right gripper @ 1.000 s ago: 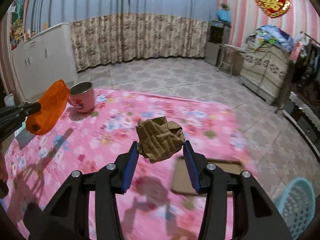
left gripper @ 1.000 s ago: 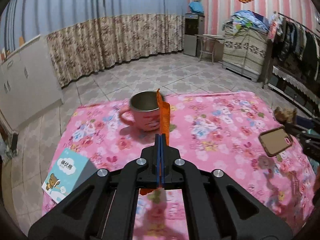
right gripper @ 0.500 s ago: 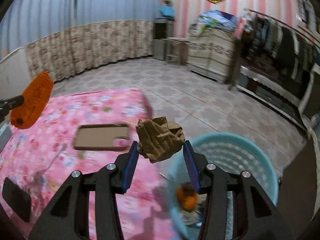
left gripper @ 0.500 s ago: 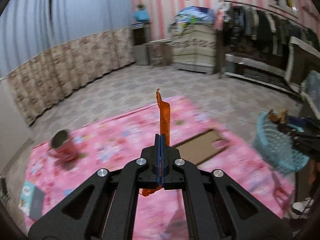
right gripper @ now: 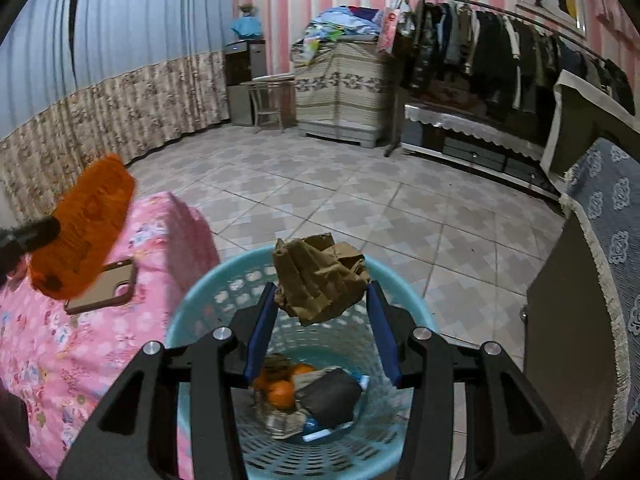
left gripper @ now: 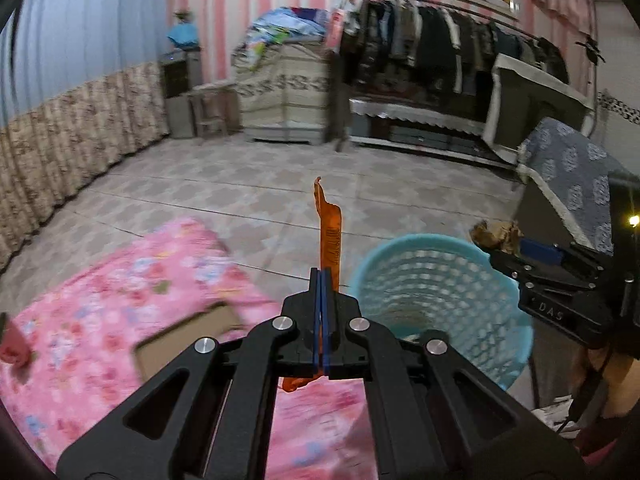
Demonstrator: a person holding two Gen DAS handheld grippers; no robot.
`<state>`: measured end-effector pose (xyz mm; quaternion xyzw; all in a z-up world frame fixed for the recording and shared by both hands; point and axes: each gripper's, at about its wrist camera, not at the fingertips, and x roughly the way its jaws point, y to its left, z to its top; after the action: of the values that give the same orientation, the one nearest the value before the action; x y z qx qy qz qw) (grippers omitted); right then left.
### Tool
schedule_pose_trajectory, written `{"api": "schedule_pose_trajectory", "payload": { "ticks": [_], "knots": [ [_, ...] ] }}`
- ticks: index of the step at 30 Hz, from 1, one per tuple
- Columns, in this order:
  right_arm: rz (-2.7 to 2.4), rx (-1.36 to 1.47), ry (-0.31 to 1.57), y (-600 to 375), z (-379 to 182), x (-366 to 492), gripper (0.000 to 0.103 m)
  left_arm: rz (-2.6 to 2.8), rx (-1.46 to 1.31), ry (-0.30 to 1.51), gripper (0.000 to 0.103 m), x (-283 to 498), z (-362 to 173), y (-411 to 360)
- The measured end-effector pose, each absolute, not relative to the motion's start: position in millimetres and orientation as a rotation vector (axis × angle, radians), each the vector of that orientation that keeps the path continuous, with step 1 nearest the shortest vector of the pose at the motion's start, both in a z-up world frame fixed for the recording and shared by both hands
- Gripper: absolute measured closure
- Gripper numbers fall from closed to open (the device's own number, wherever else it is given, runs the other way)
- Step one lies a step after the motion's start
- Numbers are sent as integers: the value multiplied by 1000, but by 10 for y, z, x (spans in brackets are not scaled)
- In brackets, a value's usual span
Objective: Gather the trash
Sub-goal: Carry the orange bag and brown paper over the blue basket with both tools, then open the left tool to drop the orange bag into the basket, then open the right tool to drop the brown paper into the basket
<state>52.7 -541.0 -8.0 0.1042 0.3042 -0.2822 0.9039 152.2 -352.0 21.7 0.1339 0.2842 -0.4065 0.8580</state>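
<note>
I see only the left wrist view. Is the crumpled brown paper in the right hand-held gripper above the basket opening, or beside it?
Observer: Above it. The right wrist view shows the crumpled brown paper, clamped in the right hand-held gripper, over the opening of the blue basket.
Operator: Is the basket empty?
Observer: No. Orange fruit or peel and a dark item lie at its bottom.
Operator: What is the blurred brown rectangle on the pink cloth?
Observer: A phone case, lying flat near the cloth's edge.

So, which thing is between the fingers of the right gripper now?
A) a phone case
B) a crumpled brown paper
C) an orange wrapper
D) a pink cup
B: in the right wrist view the right gripper pinches the crumpled brown paper above the blue basket; the orange wrapper is in the left gripper.
</note>
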Motion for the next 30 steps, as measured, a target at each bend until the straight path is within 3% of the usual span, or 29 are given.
{"api": "schedule_pose_trajectory", "payload": {
  "ticks": [13,15,17,21,26,30],
  "knots": [
    [-626,276,644,-5673,-202,304,57,-944,307,682,100,1382,-273,-4383],
    [-628,280,644,-5685,-205,301,57,-939,316,688,89,1382,-285,-4408],
    [-629,281,646,-5680,-221,295,57,-918,322,676,63,1380,-287,-4392],
    [-629,284,656,-5666,-267,292,57,-894,306,668,51,1449,-237,-4282],
    [-615,282,666,-5574,-336,353,57,-770,311,587,12,1489,-89,-4003],
    [-596,286,672,-5511,-398,444,57,-694,313,542,5,1510,5,-3712]
  ]
}}
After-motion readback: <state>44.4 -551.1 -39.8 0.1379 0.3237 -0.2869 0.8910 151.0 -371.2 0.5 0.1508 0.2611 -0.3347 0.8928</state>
